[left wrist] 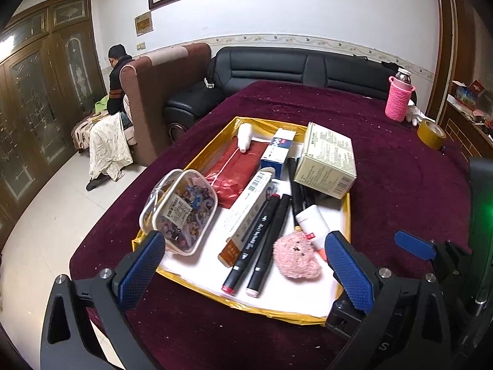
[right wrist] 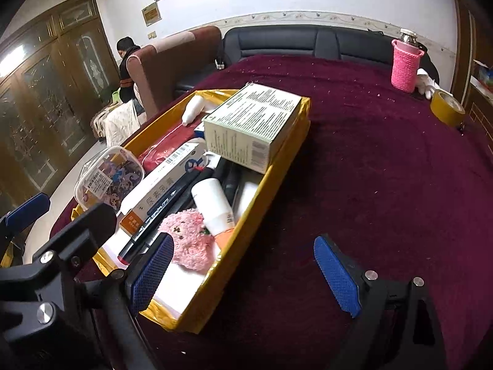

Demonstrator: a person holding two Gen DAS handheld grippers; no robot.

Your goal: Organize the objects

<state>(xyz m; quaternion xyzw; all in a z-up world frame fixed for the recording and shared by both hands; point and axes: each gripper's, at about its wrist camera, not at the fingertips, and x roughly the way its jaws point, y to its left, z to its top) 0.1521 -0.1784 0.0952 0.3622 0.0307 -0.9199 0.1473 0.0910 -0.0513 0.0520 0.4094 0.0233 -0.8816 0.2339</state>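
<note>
A gold tray [left wrist: 262, 310] on the maroon cloth holds a clear sticker pouch [left wrist: 178, 212], a red packet [left wrist: 234, 169], a long white box [left wrist: 246, 212], black markers [left wrist: 262, 240], a pink plush bear [left wrist: 297, 260], a white tube [left wrist: 311, 222] and a green-white carton [left wrist: 326, 160]. My left gripper [left wrist: 246, 269] hovers open over the tray's near end, holding nothing. My right gripper [right wrist: 245, 276] is open too, straddling the tray's right wall [right wrist: 246, 240], one finger above the bear [right wrist: 191, 237], the other over bare cloth.
A pink crochet-covered bottle [left wrist: 399, 98], a white glove [left wrist: 414, 114] and a yellow tape roll [left wrist: 431, 134] stand at the table's far right. Behind the table is a black sofa [left wrist: 277, 67]. A person [left wrist: 115, 83] sits far left.
</note>
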